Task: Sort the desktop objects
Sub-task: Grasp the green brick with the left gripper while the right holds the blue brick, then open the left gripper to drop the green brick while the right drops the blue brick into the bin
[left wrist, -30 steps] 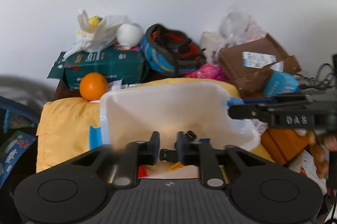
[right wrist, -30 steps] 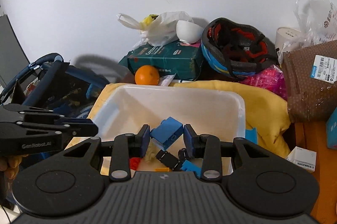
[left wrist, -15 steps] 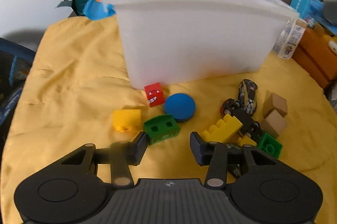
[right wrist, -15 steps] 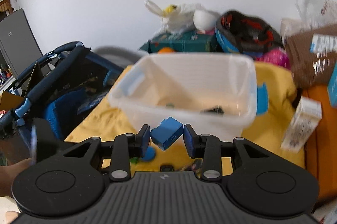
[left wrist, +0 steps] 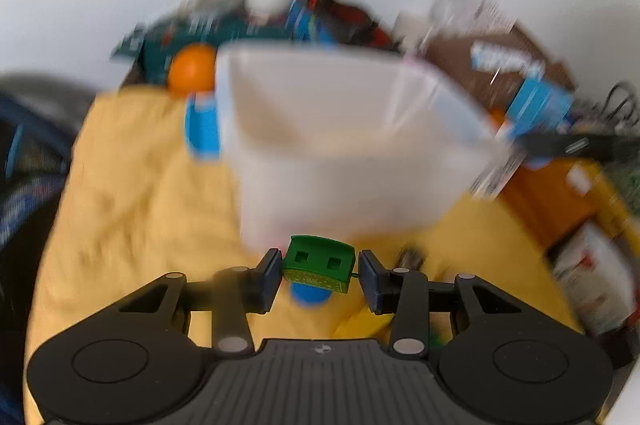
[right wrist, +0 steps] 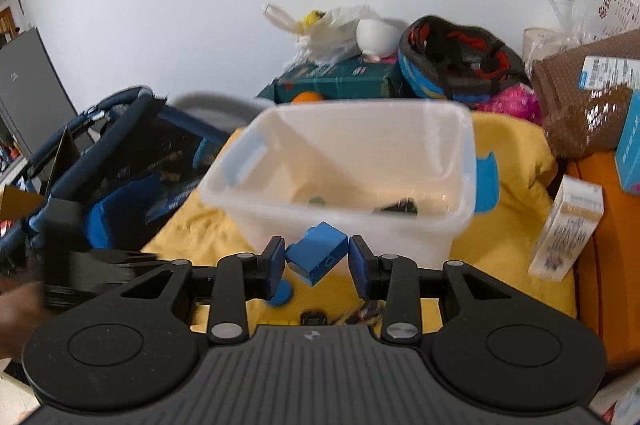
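Left gripper (left wrist: 319, 273) is clamped on a green block (left wrist: 319, 264), held above the yellow cloth (left wrist: 132, 193) in front of the white plastic bin (left wrist: 344, 153); this view is heavily blurred, so contact at the right pad appears firm but is not certain. A blue disc (left wrist: 310, 293) lies on the cloth below the block. Right gripper (right wrist: 317, 262) is closed on a tilted blue block (right wrist: 317, 257), just short of the bin's near wall. A dark toy (right wrist: 398, 206) sits inside the bin.
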Tool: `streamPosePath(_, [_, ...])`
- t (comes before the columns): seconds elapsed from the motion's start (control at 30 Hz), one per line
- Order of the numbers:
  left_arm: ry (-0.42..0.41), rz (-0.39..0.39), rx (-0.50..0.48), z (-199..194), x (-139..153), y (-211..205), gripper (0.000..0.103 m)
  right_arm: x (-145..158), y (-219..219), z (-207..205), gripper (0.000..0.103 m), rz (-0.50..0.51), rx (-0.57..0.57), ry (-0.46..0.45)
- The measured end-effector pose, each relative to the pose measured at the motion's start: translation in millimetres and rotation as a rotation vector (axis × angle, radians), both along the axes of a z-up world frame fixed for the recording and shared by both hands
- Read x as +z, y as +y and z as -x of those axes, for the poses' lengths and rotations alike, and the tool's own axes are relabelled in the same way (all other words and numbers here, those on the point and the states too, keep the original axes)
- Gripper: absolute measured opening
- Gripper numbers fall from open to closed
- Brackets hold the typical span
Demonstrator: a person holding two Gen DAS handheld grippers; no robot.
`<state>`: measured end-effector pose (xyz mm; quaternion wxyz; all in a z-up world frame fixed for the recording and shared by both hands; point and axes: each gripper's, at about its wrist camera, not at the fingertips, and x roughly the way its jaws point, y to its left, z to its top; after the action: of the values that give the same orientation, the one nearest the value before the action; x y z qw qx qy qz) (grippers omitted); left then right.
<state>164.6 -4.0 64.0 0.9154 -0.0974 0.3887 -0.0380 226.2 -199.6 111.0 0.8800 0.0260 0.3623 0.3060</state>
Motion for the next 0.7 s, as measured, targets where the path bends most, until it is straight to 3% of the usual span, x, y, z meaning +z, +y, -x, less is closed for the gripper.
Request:
streamPosePath(0.17, [-0.044,-0.002,-0.002,-46,52,7,0.045,13,3,-45,0.038,0.01,-0.018,0.003])
streamPosePath(0.3, [-0.001,0.005,-0.002,-87,58,7,0.045,13,8,-80,0.038,0.016,-0.041,0.05])
streamPosePath(0.47, [0.021,-0.018,-0.009,-104,58,-3,0.046,5,16,-105,0.038,0.056,-0.056,0.083])
streamPosePath(0.53, [0.027,-0.026,-0.01,-107,56,-5,0.053,1,20,-110,0.039,0.068,-0.061,0.091])
streamPosePath(0.6, [0.018,-0.052,0.004,-105,51,-7,0.065,-2,22,-114,0.041,0.076,-0.064,0.095])
streamPosePath(0.67, [0.016,-0.069,0.02,-97,46,-6,0.067,-5,22,-114,0.06,0.077,-0.068,0.094])
streamPosePath(0.7, [0.018,-0.071,0.016,-92,43,-5,0.067,-7,21,-112,0.062,0.07,-0.081,0.087])
